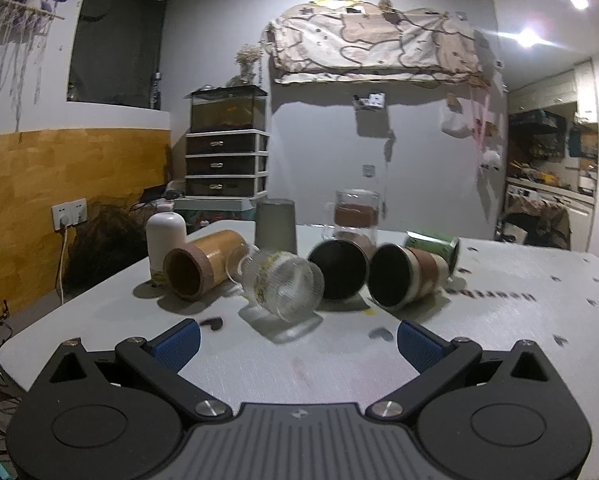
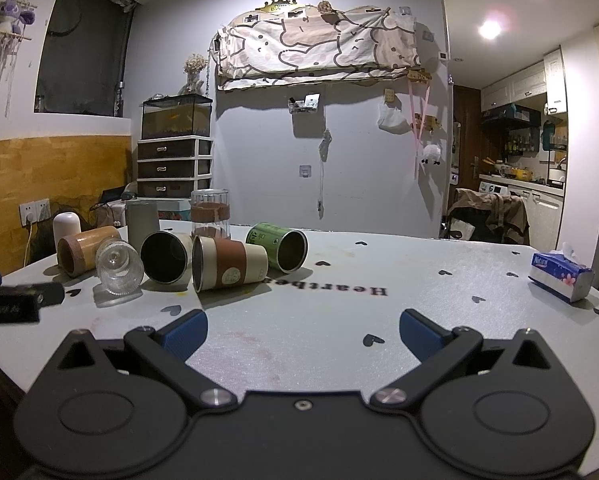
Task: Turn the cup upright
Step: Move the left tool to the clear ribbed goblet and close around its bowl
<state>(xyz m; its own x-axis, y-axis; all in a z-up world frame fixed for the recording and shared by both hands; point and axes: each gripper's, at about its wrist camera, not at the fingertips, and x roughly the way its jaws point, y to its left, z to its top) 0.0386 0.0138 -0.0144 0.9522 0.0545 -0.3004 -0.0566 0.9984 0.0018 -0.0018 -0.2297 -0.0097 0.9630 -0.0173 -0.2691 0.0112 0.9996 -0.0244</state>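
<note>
We have both grippers low over the near edge of the white tabletop (image 2: 419, 280). Our left gripper (image 1: 298, 340) has its blue pads spread wide with nothing between them, and it faces the clear ribbed glass cup (image 1: 283, 284), which lies on its side just ahead. Our right gripper (image 2: 302, 330) is spread wide too, holding nothing, over bare tabletop near the printed lettering (image 2: 331, 286).

The row runs along the left half of the tabletop: a tan cup (image 2: 85, 248) on its side nearest the left edge, the glass cup just beside it, then a black-lined cup (image 2: 167, 256), a cream cup with a brown sleeve (image 2: 229, 262) and a green can (image 2: 279, 246), all tipped over. Behind them stand a white bottle (image 2: 66, 226), a grey cup (image 2: 141, 220) upside down and a glass tumbler with a brown band (image 2: 210, 214). A tissue pack (image 2: 559, 276) sits by the right edge.
</note>
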